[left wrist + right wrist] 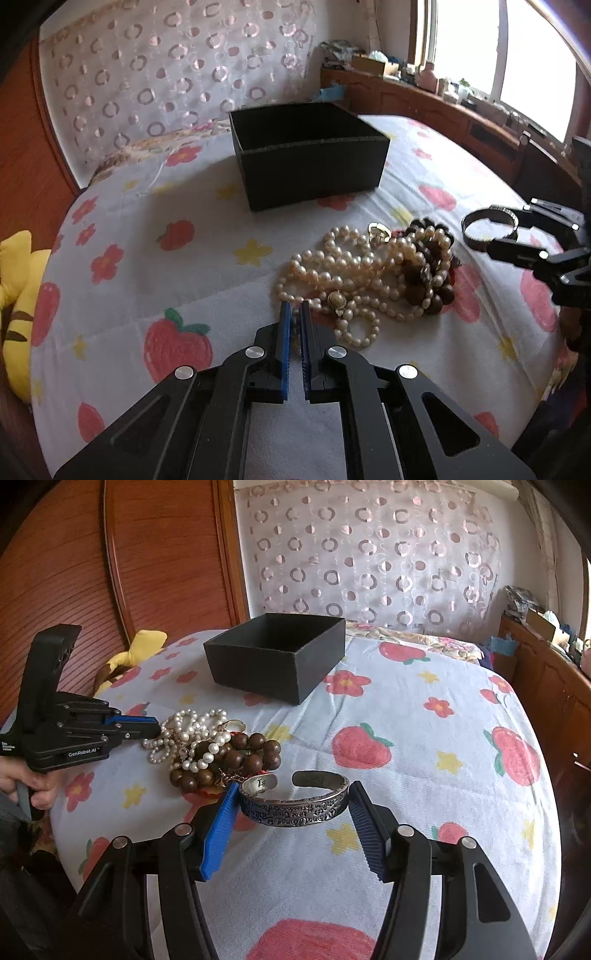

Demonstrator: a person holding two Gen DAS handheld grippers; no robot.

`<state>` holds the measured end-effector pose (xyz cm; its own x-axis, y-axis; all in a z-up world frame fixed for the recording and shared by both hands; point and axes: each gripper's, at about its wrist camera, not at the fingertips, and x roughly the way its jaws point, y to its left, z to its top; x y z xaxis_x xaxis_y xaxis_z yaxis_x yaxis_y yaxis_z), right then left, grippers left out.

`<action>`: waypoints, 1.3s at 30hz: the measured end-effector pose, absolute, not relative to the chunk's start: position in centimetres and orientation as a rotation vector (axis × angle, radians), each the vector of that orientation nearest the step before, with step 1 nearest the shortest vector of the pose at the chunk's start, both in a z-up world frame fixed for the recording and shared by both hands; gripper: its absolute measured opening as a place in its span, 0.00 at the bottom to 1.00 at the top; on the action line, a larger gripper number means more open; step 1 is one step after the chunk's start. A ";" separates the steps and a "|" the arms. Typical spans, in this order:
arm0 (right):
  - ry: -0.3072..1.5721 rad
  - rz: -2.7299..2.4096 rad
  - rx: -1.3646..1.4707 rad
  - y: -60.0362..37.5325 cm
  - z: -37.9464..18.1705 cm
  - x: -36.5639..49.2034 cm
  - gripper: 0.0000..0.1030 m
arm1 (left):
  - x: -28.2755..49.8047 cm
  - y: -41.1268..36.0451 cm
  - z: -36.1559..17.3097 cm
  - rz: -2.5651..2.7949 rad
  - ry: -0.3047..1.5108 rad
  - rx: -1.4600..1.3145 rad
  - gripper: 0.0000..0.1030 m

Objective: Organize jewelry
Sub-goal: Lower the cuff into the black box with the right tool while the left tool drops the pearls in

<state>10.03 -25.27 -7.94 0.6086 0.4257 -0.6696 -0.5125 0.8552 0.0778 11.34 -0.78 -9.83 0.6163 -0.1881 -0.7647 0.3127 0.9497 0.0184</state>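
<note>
A pile of white pearl strands and brown wooden beads lies on the bed. My left gripper is shut on the near end of a pearl strand at the pile's edge. An engraved silver cuff bracelet lies right of the pile. My right gripper is open with one finger on each side of the cuff. An open black box stands farther back, its inside dark.
The bedsheet is white with strawberries and flowers. A yellow plush toy lies at the bed's left edge. A wooden cabinet with clutter runs along the window side. A patterned curtain hangs behind.
</note>
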 end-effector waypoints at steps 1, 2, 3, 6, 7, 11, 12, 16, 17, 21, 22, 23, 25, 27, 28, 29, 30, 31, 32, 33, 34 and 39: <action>0.737 0.543 -0.130 -25.2 -8.0 10.0 0.61 | 11.2 -0.7 -9.4 -0.288 0.847 0.155 0.04; 0.735 0.543 -0.135 -25.2 -7.9 9.9 0.61 | 11.0 -0.5 -8.7 -0.289 0.827 0.146 0.04; 0.733 0.542 -0.138 -25.2 -7.9 9.9 0.61 | 10.7 -0.4 -8.1 -0.293 0.808 0.136 0.04; 0.733 0.540 -0.135 -25.2 -8.0 9.9 0.61 | 9.9 -0.2 -5.6 -0.300 0.747 0.118 0.04; 0.734 0.542 -0.133 -25.2 -8.0 9.9 0.61 | 9.6 -0.1 -4.6 -0.300 0.725 0.114 0.04; 0.735 0.539 -0.128 -25.3 -7.9 9.9 0.61 | 8.9 -0.5 -0.7 -0.314 0.642 0.113 0.04; 0.735 0.539 -0.127 -25.3 -7.9 9.9 0.61 | 8.7 -0.6 0.0 -0.315 0.625 0.115 0.04; 0.741 0.539 -0.120 -25.4 -8.0 10.0 0.61 | 8.3 -1.2 3.6 -0.318 0.546 0.127 0.04; 0.742 0.539 -0.119 -25.4 -8.0 10.0 0.61 | 8.4 -1.2 4.2 -0.319 0.533 0.127 0.04; 0.742 0.538 -0.120 -25.5 -7.9 10.0 0.61 | 8.9 -1.8 7.1 -0.326 0.481 0.138 0.04; 0.742 0.538 -0.119 -25.6 -7.9 9.9 0.61 | 9.0 -2.1 7.8 -0.326 0.470 0.145 0.04; 0.743 0.538 -0.118 -25.6 -7.9 10.0 0.61 | 9.0 -2.2 8.2 -0.328 0.462 0.147 0.04; 0.745 0.541 -0.119 -25.6 -8.0 10.0 0.61 | 9.2 -2.7 9.4 -0.331 0.441 0.155 0.04; 0.748 0.543 -0.118 -25.6 -8.0 10.0 0.61 | 9.5 -3.0 10.4 -0.332 0.426 0.158 0.04; 0.749 0.543 -0.118 -25.6 -8.0 10.0 0.61 | 9.6 -3.1 10.9 -0.333 0.417 0.156 0.04; 0.748 0.543 -0.118 -25.6 -8.0 10.0 0.61 | 9.6 -3.2 11.4 -0.335 0.409 0.152 0.04; 0.747 0.542 -0.118 -25.6 -8.0 10.0 0.61 | 9.6 -3.3 11.8 -0.336 0.403 0.150 0.04; 0.748 0.542 -0.118 -25.6 -8.0 10.0 0.61 | 9.7 -3.3 12.2 -0.334 0.395 0.149 0.04; 0.747 0.542 -0.117 -25.6 -8.0 10.0 0.61 | 9.7 -3.5 12.6 -0.332 0.385 0.152 0.04; 0.748 0.543 -0.117 -25.6 -8.0 10.0 0.61 | 9.7 -3.5 12.9 -0.330 0.379 0.153 0.04; 0.748 0.543 -0.117 -25.7 -8.0 10.0 0.61 | 9.7 -3.5 13.2 -0.326 0.371 0.153 0.04; 0.747 0.542 -0.119 -25.6 -8.0 10.0 0.61 | 9.7 -3.5 15.5 -0.313 0.329 0.149 0.04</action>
<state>9.99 -25.64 -7.97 0.6038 0.4261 -0.6737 -0.5084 0.8568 0.0862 9.71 -3.48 15.46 0.8986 -0.2774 -0.3399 0.3255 0.9410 0.0927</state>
